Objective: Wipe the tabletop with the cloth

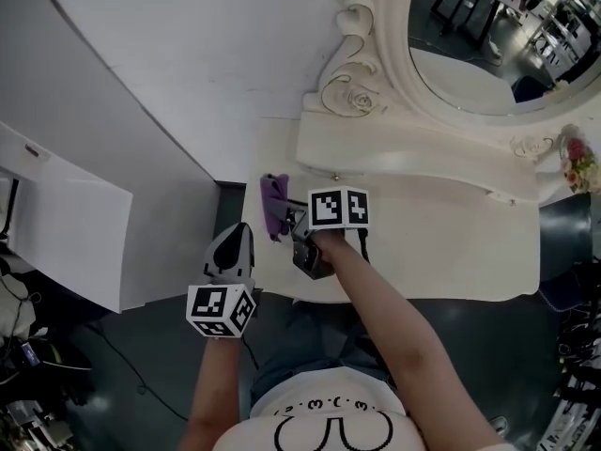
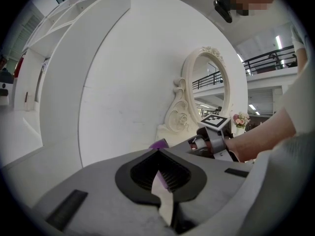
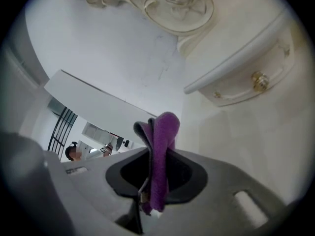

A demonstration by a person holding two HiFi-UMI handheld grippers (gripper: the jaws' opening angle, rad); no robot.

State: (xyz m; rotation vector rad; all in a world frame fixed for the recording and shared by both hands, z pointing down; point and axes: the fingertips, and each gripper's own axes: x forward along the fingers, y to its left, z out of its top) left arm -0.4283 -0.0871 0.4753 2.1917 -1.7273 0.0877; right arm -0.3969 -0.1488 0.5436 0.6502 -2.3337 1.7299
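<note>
**A:** What does the right claw (image 3: pixel 157 173) have?

**B:** It is clamped on the purple cloth (image 3: pixel 162 132). The cloth is folded into a thick bunch that sticks out past the tips. The left claw (image 2: pixel 159 154) is closed and carries nothing of the task. I see only a pale strip at its seam, which looks like part of its own lining. It hangs off the tabletop's (image 1: pixel 441 252) left front corner.

**A:** And where is the cloth relative to the surface?

**B:** It is at the tabletop's left end, near the edge. I can't tell whether it is touching yet.

**A:** How should the wipe be done?

**B:** I'd tip the claw so the free fold lies flat and the cloth meets the surface, not the hard tips. Then I'd press lightly and sweep in long overlapping passes from this end toward the right. The drawer knob (image 3: pixel 259 80) and the carved mirror frame (image 1: pixel 362 83) sit close behind, so strokes should run along them, not into them. The bunch is narrow, so the grip has to stay firm.

**A:** Is there any writing?

**B:** No brand or label can be read. The marker cubes (image 1: pixel 338 207) carry only black-and-white squares, and the print on the white shirt (image 1: pixel 329 419) doesn't read as words.
</note>
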